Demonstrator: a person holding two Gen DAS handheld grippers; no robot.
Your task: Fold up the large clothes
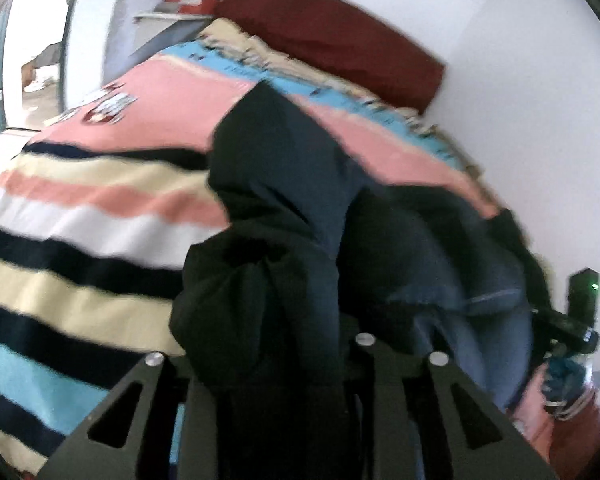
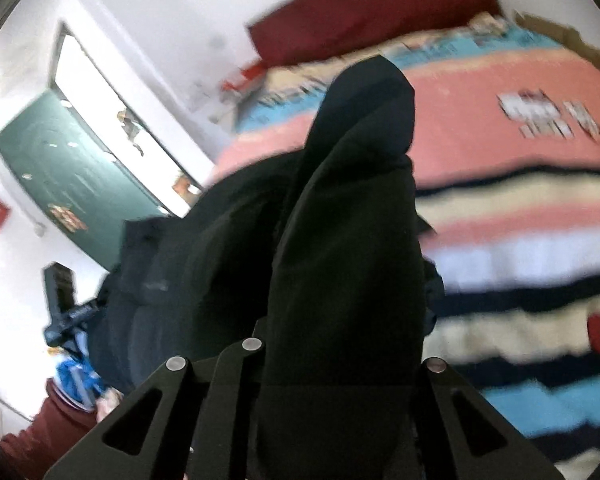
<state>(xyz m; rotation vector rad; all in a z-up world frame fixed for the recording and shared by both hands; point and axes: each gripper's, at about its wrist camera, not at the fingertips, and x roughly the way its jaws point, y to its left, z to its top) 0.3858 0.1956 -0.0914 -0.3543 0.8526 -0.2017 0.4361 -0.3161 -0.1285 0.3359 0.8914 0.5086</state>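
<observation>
The dark garment [image 1: 284, 208] is held up above the bed [image 1: 60, 216], bunched and draped straight ahead of the left hand-held gripper [image 1: 276, 364], whose fingertips are buried in the black cloth; the jaws appear drawn in on a gathered edge, though the contact itself is hidden by the fabric. To the left of this hand-held gripper the striped bedspread [image 1: 112, 128] is seen, and well ahead of it a dark red pillow [image 1: 340, 36] lies against the wall. To its right the garment spreads toward the other hand-held gripper, which is seen at the frame edge. In the right wrist view the garment [image 2: 352, 208] rises directly ahead of the right hand-held gripper [image 2: 336, 356], whose fingers are likewise covered by cloth; it appears closed on the fabric, but this cannot be confirmed. A green door [image 2: 72, 172] is seen to its left and the bedspread [image 2: 520, 216] to its right. No flat, squared fold is visible anywhere, so the task is judged to be at an early stage: the garment is lifted, and spreading it flat, folding and smoothing are judged still to be done.
</observation>
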